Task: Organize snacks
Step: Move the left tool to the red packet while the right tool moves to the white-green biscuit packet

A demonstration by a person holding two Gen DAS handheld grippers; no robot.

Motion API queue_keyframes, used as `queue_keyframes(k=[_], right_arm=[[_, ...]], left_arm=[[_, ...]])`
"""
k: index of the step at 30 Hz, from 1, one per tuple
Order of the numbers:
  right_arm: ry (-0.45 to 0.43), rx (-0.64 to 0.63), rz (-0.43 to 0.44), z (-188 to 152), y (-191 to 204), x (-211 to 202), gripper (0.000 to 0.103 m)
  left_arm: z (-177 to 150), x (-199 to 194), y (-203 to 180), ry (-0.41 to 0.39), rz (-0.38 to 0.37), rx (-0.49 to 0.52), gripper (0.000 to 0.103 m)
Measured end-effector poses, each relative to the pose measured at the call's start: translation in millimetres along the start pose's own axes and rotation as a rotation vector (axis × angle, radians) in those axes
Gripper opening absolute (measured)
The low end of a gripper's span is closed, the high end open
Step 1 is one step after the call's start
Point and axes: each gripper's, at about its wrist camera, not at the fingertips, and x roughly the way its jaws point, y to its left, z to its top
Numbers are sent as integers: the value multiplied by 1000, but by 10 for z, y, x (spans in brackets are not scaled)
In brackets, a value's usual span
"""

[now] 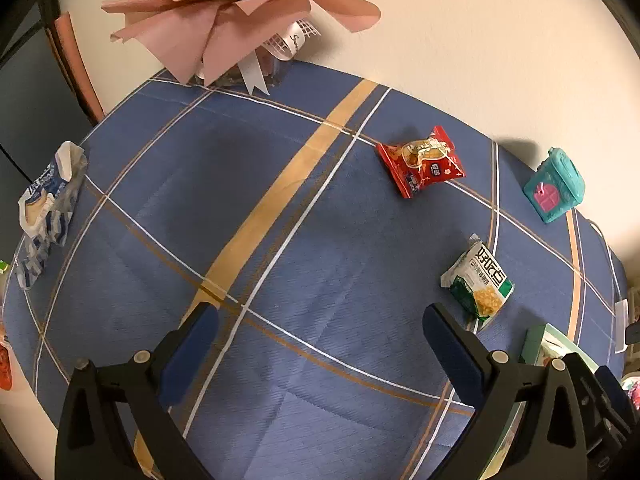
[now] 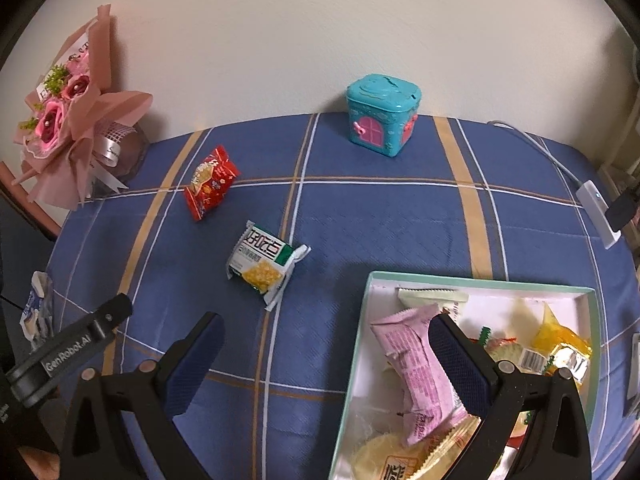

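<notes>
Both jaws wide — green snack packet (image 2: 267, 261) loose on tablecloth (image 2: 360, 216)

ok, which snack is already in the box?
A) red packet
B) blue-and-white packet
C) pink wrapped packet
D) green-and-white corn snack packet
C: the pink wrapped packet lies inside the mint-rimmed box, while the red packet, the green-and-white corn snack packet and the blue-and-white packet lie on the blue plaid tablecloth.
</notes>
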Motion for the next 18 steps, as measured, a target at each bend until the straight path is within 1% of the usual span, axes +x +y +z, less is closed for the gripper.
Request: queue_keyframes(k=[4,8,13,15,18], right_arm=[[2,4,11,49,35,34,103],[9,1,21,87,76,101,103],[28,-9,25,141,143,258,103],[39,-15,20,160,180,337,103],[54,-27,17,202,230,442,103]], left_arm=[[32,22,-47,3,-8,15,102],[92,28,-129,-11,-15,59,102],[180,168,-173,22,-50,79,102],[217,240,-174,32,-40,91,102],[297,341,-158,50,-52,97,102]])
